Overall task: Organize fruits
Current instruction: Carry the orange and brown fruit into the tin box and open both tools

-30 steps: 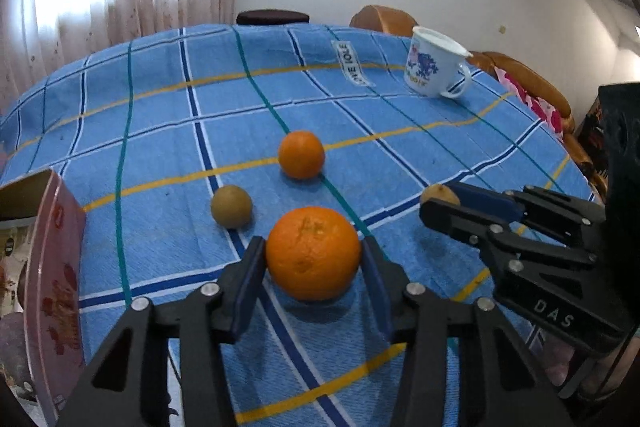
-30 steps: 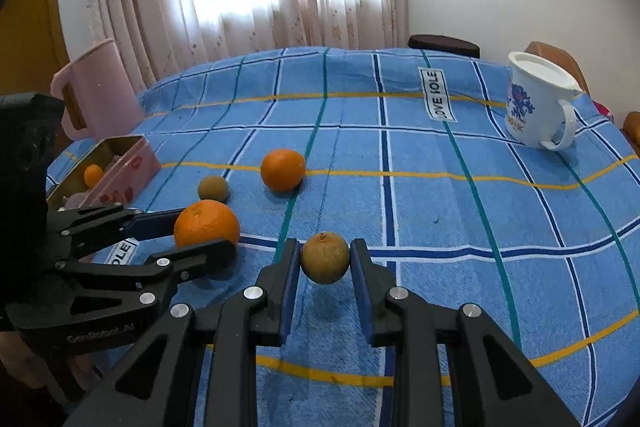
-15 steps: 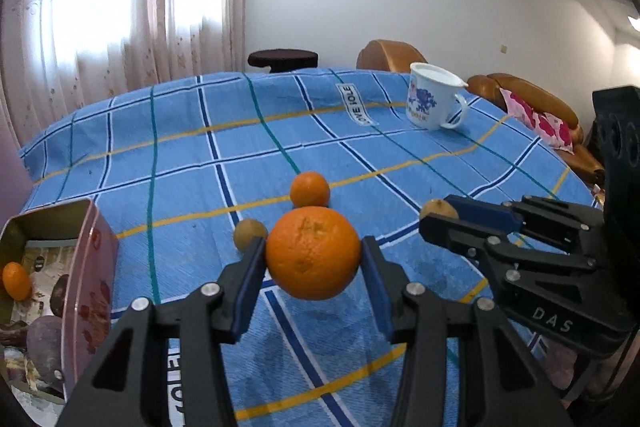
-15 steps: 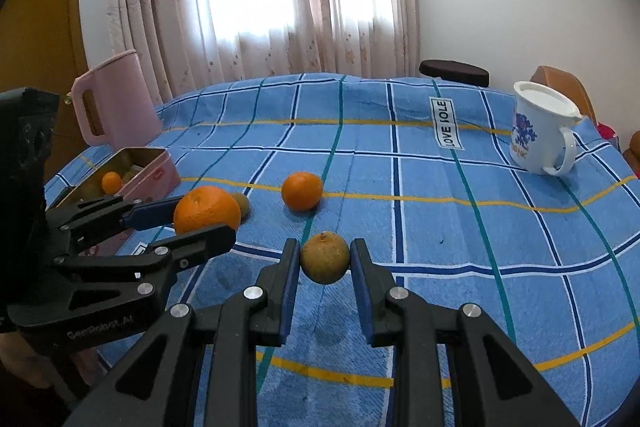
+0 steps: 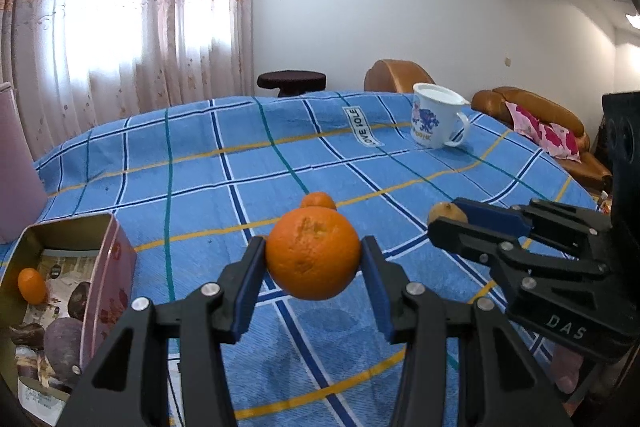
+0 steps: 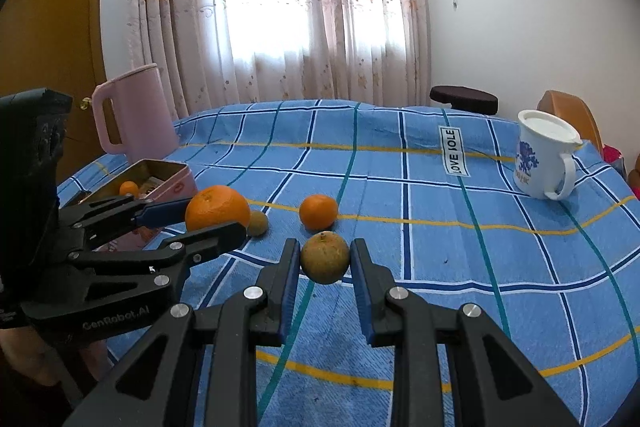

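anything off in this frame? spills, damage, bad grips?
Nothing stands out. Left gripper holds the large orange squarely, right gripper holds the brown fruit. Mug upright, tin undamaged, no spills.

1. A table under a blue checked cloth (image 6: 400, 187) with yellow, teal and white lines fills the middle of both views.
2. A small orange (image 6: 319, 211) lies at centre frame in the right wrist view, with a small brownish-green fruit (image 6: 258, 223) to its left.
3. An open pink tin (image 5: 116, 267) sits at lower left of the left wrist view.
4. A pink jug (image 6: 132, 107) stands at the left edge.
5. A white mug (image 6: 544, 159) stands at the right.
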`<action>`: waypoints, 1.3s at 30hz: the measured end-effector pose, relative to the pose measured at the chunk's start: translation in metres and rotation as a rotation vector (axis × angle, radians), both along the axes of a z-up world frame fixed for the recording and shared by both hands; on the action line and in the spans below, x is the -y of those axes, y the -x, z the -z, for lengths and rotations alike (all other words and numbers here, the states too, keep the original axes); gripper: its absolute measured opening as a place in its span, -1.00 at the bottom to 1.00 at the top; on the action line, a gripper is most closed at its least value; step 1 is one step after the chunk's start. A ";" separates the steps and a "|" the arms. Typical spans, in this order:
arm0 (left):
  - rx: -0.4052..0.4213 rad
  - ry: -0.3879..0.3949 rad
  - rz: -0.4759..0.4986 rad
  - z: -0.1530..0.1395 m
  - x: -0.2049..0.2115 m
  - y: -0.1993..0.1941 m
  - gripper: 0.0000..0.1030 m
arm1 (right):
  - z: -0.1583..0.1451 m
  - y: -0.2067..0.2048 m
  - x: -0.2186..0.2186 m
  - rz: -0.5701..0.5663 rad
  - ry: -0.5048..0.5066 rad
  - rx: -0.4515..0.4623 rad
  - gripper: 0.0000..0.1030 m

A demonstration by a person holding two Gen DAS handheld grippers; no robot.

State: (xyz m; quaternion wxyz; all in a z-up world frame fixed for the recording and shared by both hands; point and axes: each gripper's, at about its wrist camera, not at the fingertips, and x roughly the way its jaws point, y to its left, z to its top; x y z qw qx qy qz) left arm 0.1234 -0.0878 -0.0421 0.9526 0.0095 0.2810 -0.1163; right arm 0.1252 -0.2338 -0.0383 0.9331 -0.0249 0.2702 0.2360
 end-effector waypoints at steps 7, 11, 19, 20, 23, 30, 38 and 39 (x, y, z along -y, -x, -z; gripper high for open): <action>0.044 0.010 -0.019 -0.005 -0.004 0.007 -0.04 | -0.003 0.006 -0.001 -0.008 -0.004 0.033 -0.47; 0.074 0.007 -0.024 -0.007 -0.003 0.011 -0.04 | -0.005 0.010 -0.001 -0.010 -0.007 0.056 -0.47; 0.114 0.008 -0.033 -0.011 -0.005 0.018 -0.04 | -0.008 0.018 -0.001 -0.008 -0.010 0.096 -0.47; 0.119 0.007 -0.035 -0.011 -0.006 0.019 -0.04 | -0.009 0.019 0.000 -0.007 -0.011 0.103 -0.47; 0.135 0.009 -0.038 -0.012 -0.006 0.022 -0.04 | -0.011 0.024 0.000 -0.008 -0.013 0.131 -0.47; 0.154 0.016 -0.038 -0.014 -0.009 0.026 -0.04 | -0.013 0.030 -0.002 -0.005 0.007 0.171 -0.47; 0.119 0.047 -0.030 -0.014 -0.023 0.025 -0.04 | -0.018 0.029 -0.024 -0.043 0.043 0.161 -0.47; 0.122 0.048 -0.035 -0.015 -0.027 0.026 -0.04 | -0.020 0.028 -0.027 -0.053 0.044 0.161 -0.47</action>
